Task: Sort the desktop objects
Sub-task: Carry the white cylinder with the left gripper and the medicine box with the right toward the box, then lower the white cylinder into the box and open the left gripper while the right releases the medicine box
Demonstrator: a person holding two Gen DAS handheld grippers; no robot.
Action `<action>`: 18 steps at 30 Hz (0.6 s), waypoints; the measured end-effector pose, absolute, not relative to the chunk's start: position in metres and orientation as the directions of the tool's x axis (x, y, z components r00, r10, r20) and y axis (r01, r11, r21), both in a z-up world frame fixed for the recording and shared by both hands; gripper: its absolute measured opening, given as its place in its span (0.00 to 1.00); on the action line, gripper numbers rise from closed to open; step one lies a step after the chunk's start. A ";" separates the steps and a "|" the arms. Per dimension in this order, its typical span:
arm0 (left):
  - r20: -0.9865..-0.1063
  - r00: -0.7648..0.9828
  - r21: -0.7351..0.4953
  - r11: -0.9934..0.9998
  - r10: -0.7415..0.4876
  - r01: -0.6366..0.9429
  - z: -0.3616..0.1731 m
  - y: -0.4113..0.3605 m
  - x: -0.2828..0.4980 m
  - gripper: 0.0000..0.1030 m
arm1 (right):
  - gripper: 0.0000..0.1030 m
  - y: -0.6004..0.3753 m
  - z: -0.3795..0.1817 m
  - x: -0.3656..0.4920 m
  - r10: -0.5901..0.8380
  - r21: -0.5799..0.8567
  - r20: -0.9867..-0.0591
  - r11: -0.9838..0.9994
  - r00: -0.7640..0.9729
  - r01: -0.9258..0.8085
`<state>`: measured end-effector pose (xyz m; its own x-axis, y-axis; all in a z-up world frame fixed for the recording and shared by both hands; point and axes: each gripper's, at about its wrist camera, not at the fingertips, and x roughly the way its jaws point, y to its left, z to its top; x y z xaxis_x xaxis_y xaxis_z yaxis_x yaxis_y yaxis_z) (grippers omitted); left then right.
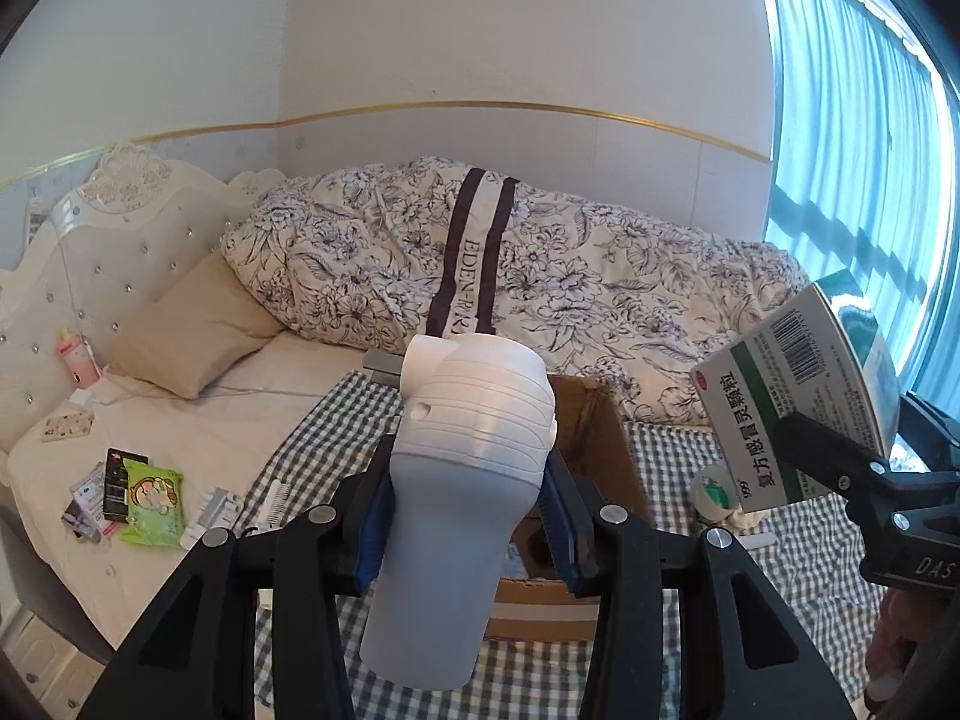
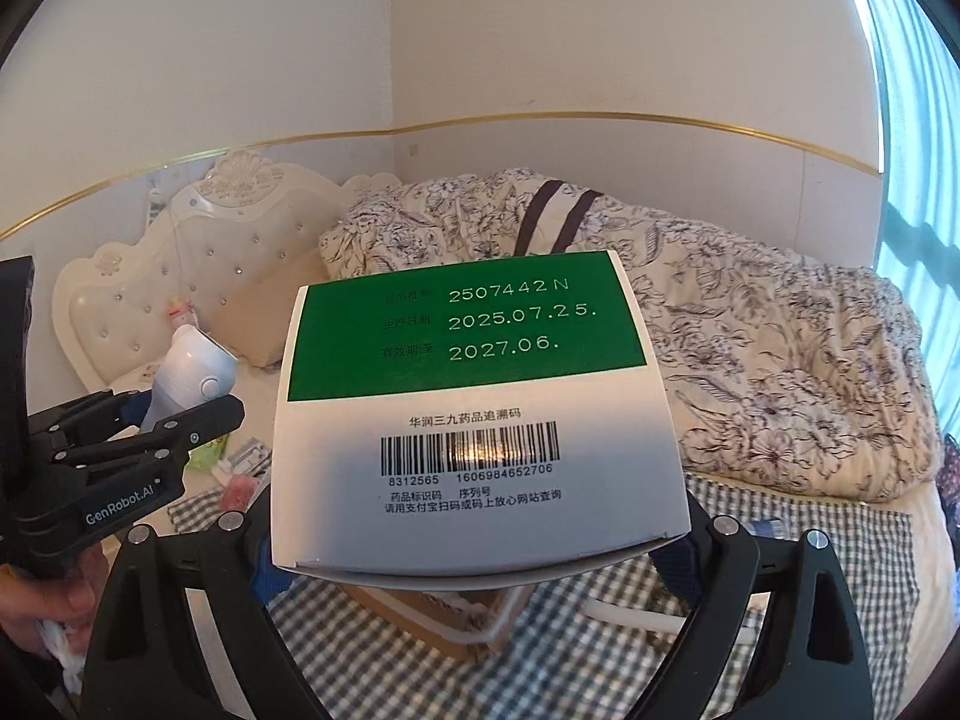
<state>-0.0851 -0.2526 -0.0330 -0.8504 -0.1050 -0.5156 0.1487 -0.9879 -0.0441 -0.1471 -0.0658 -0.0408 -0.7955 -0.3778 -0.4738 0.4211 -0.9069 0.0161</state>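
Gripping a pale grey bottle point(image 1: 456, 480) between its blue pads, my left gripper point(image 1: 462, 516) holds it above the cardboard box point(image 1: 591, 438) on the checked cloth point(image 1: 336, 420). Through the right wrist camera, my right gripper point(image 2: 474, 564) pinches a green-and-white medicine box point(image 2: 474, 408) aloft over the bed point(image 2: 780, 360).

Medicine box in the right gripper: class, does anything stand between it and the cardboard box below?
Nothing visible does: the medicine box, clamped by the right gripper, hangs directly above the cardboard box with open air between.
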 end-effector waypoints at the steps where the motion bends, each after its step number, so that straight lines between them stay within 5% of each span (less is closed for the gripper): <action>1: -0.520 -0.848 -0.051 -0.987 -0.102 0.150 -0.035 -0.256 -0.088 0.43 | 0.90 -0.070 -0.043 -0.152 -0.379 0.014 -0.478 -0.906 -0.793 0.424; 18: -0.633 -0.770 -0.040 -0.990 -0.077 0.133 -0.092 -0.286 -0.165 0.43 | 0.90 -0.106 -0.107 -0.226 -0.369 -0.026 -0.648 -0.864 -0.667 0.503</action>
<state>-0.1654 -0.2856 -0.0919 -0.7699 -0.0773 -0.6335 0.1327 -0.9903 -0.0404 -0.2265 -0.1059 -0.1074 -0.6666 -0.3686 -0.6479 0.5029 -0.8640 -0.0259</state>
